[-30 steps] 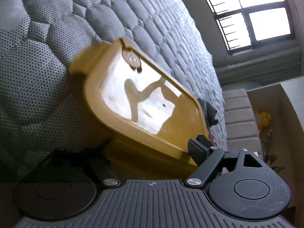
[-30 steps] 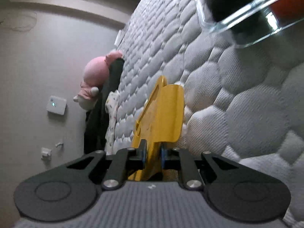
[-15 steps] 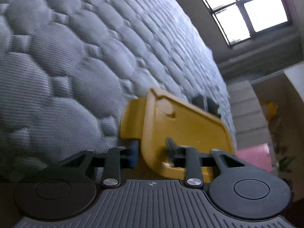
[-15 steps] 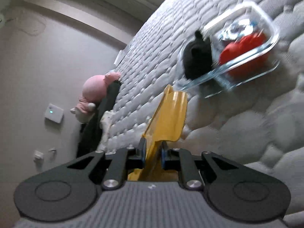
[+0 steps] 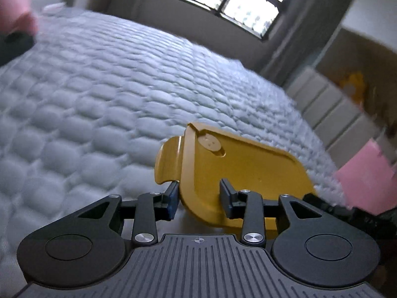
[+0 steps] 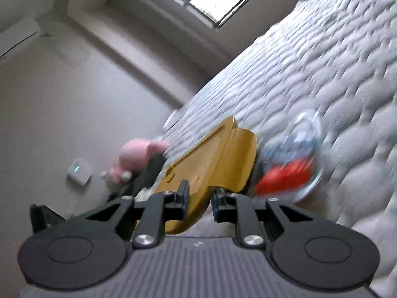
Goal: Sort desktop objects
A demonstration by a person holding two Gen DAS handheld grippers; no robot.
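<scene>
A yellow container lid (image 5: 245, 171) with side flaps and a round vent button is held off the grey quilted mattress (image 5: 99, 94). My left gripper (image 5: 199, 200) is shut on the lid's near edge. My right gripper (image 6: 198, 198) is shut on the same lid (image 6: 218, 159) at another edge. A clear glass container (image 6: 295, 164) holding a red object and other small items lies on the mattress just right of the lid, blurred.
A pink plush toy (image 6: 139, 161) and a dark cloth lie at the mattress's far side by the wall. A pink sheet (image 5: 364, 181), a padded headboard (image 5: 330, 114) and a window (image 5: 223, 0) show in the left wrist view.
Both grippers have swung the lid from standing on edge toward level. The views have rotated, and the glass container has dropped lower, close beside the lid.
</scene>
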